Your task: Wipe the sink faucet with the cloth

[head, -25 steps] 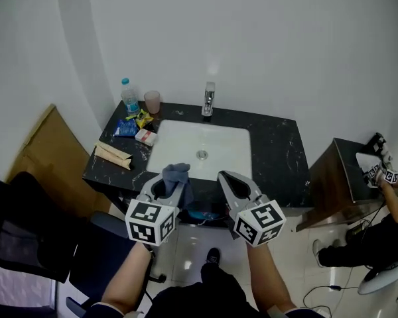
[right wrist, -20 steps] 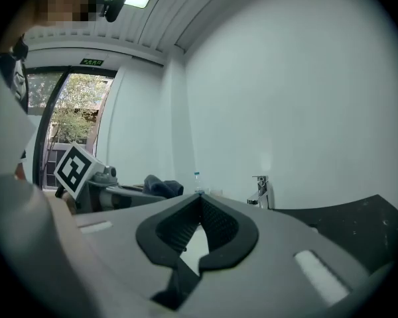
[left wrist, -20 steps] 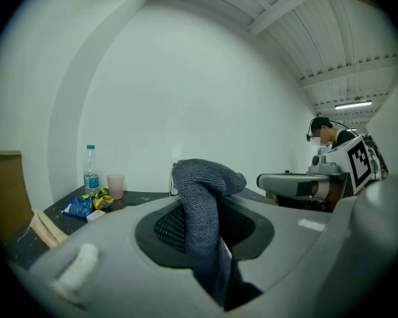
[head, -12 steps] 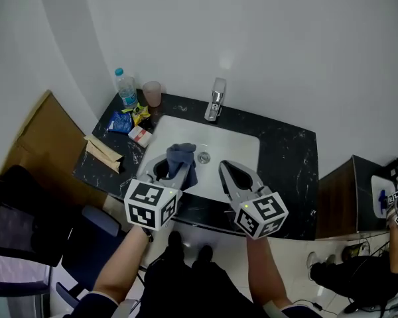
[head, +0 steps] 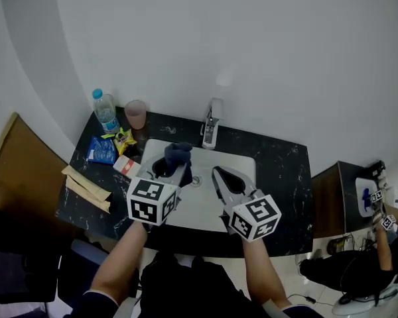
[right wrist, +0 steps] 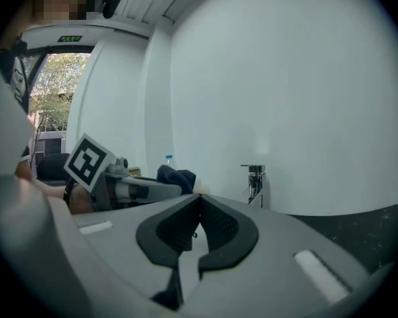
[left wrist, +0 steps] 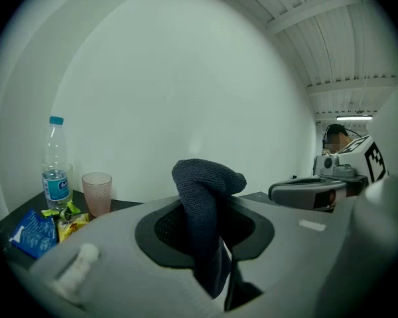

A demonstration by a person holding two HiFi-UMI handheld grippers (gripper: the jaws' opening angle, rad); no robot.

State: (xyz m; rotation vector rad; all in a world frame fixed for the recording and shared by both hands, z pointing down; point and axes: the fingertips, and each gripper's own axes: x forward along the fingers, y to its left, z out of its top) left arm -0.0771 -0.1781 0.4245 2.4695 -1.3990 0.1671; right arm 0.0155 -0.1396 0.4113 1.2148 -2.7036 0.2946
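Left gripper (head: 181,169): jaws clamped on dark blue knitted cloth (head: 177,152). Right gripper (head: 216,173): jaws together, empty. Chrome sink faucet (head: 212,131): 12 o'clock, beyond both.

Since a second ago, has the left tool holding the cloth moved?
Yes. The left tool and cloth moved forward, from the near rim of the sink to over it, nearer the faucet.

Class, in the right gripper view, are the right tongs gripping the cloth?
No, the right tongs are shut with nothing between them; the cloth sits in the left tongs.
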